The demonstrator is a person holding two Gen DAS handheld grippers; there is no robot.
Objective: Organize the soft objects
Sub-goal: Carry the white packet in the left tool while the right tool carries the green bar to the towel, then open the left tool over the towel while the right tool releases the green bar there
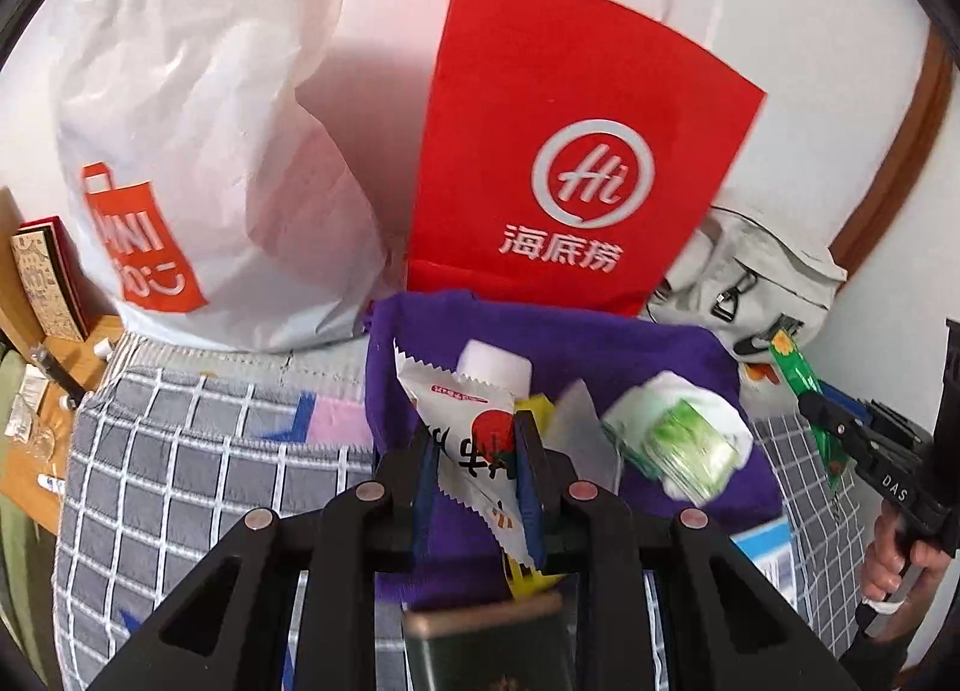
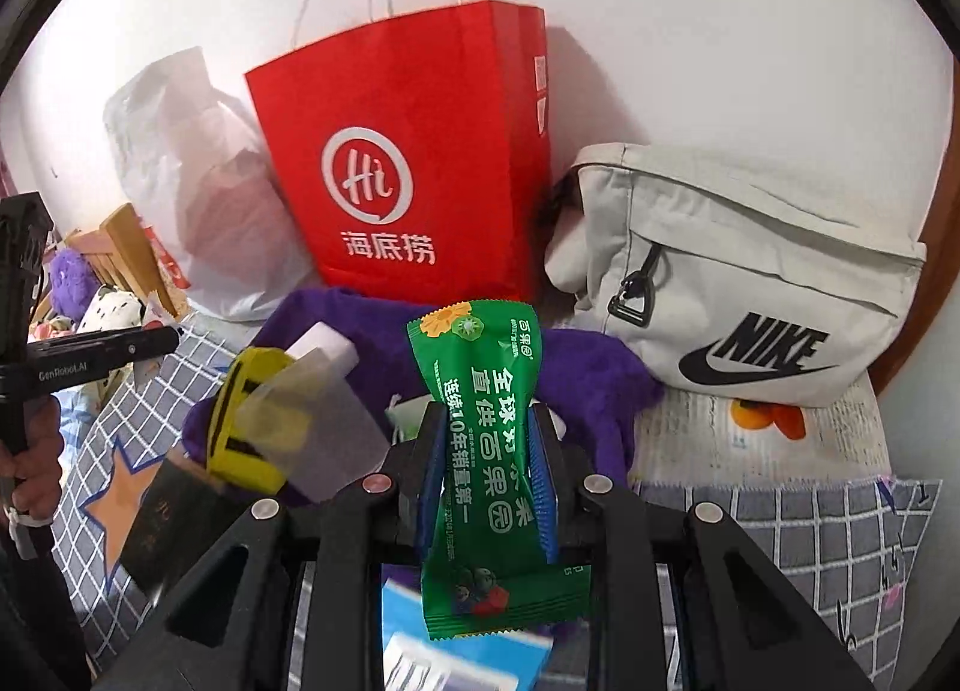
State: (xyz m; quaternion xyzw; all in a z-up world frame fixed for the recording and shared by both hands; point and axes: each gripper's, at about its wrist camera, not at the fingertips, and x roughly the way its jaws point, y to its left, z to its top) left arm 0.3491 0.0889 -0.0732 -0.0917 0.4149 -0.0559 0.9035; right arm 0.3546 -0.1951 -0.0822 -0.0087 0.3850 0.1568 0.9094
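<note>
So this is all on a bed with a grey checked quilt (image 1: 180, 451), pushed up against a white wall, with a red paper bag (image 1: 570, 151) and a white plastic shopping bag (image 1: 198, 151) standing at the back. From the left wrist cam: my left hand-held gripper (image 1: 474, 469) is clamped on a white snack packet (image 1: 468, 427) with red print, long axis running roughly away from the camera, up and to the left. It hangs right over the purple cloth pouch (image 1: 570, 343), which lies just ahead of the fingers with a green-and-white wrapped thing (image 1: 678, 433) and some other packets on it. Over at the right edge I can see the other gripper with its green packet. Right wrist cam: the right hand-held gripper (image 2: 489, 481) is closed on a green snack packet (image 2: 480, 439), pinched at its waist, long axis straight along the fingers. The purple pouch (image 2: 600, 379) sits directly in front and below, the red bag (image 2: 408, 151) behind it, and a grey Nike bag (image 2: 750, 283) to the right. My read is both packets go down forward onto the pouch, and the left looks a touch nearer.
</note>
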